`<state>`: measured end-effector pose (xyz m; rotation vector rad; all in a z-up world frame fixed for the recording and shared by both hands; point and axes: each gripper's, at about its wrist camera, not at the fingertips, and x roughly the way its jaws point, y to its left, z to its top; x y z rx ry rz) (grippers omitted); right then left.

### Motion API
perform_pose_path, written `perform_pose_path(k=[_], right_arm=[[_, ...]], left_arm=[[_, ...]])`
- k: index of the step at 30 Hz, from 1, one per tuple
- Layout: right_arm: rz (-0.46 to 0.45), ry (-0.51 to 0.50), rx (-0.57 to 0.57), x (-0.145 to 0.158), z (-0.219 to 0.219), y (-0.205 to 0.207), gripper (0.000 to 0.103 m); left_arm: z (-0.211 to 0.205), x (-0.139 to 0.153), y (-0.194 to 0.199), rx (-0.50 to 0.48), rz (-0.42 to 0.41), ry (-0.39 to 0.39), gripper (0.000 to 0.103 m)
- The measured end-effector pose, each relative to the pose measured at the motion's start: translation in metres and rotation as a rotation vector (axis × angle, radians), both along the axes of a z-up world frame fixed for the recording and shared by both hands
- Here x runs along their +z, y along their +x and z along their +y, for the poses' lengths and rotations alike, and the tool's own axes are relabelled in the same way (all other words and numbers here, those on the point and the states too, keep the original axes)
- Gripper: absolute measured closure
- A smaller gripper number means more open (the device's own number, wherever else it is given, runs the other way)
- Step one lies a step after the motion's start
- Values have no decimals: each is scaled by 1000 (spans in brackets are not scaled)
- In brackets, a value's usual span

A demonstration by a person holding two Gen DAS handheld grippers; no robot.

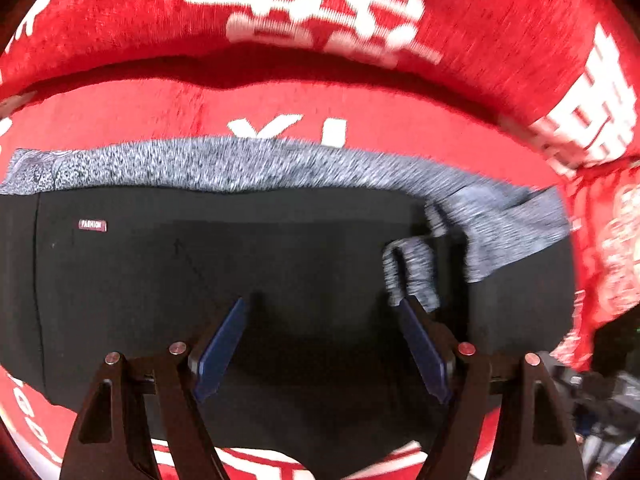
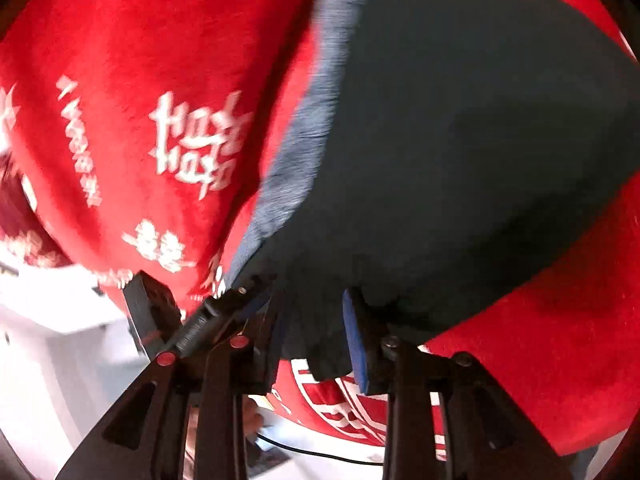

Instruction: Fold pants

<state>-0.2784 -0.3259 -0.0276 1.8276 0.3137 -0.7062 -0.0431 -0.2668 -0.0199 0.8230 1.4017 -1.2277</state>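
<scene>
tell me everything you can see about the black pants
The black pants lie spread flat on the red blanket, a soft dark knit with a heathered grey lining showing along the far edge and at a flipped corner. A small "FASHION" tag sits on the front. The left gripper hovers open above them; the right gripper straddles a bunched edge.

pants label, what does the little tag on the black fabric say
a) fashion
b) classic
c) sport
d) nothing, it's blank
a, the small maroon tag on the black pants reads FASHION in the left wrist view.
</scene>
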Motion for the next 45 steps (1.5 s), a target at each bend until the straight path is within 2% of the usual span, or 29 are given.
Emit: perform_pose_path(k=[2,5,8,12,14,15,17,19,21,23,25,28,31,34,38,42,45], right_arm=[[-38,13,-20,0,5,-3,71],[-25,6,3,5,16,-4,68],[-25,60,-20,-9,14,-1,66],[-59,46,-77,-18,5,5,65],[-70,29,-84,-18,-2,7,90],[-73,3,-69,-12,-4,8,98],[-83,-57,-24,3,-1,8,98],[-29,-81,77,11,7,9,98],[29,-47,146,5,17,7,94],[-1,-16,123,0,25,1,87],[-28,-8,117,3,29,0,50],[-24,-78,196,26,30,6,49],[79,-204,331,57,10,21,49],[188,-267,362,72,-21,26,49],[190,-216,316,62,-31,22,49],[157,-169,305,49,-12,7,49],[150,-162,310,44,-14,10,49]], left_arm=[[3,-3,-2,10,1,4,24],[5,-9,-8,-6,-16,21,24],[5,-10,-12,-4,-27,20,24],[6,-14,-19,1,-38,15,24],[8,-16,-18,1,-43,10,24],[8,-16,-17,4,-40,10,24],[8,-17,-17,13,-30,14,24],[7,-18,-16,14,-20,16,24],[7,-14,-13,13,-15,22,24],[7,-7,-9,15,-3,18,24],[8,4,-4,8,42,-1,24],[8,15,-3,-30,104,-13,24],[3,24,-8,-55,179,-20,24],[-7,29,-18,-75,248,-45,24],[-17,26,-28,-109,357,-84,24],[-24,7,-30,-117,405,-60,24],[-29,-1,-31,-106,398,-37,24]])
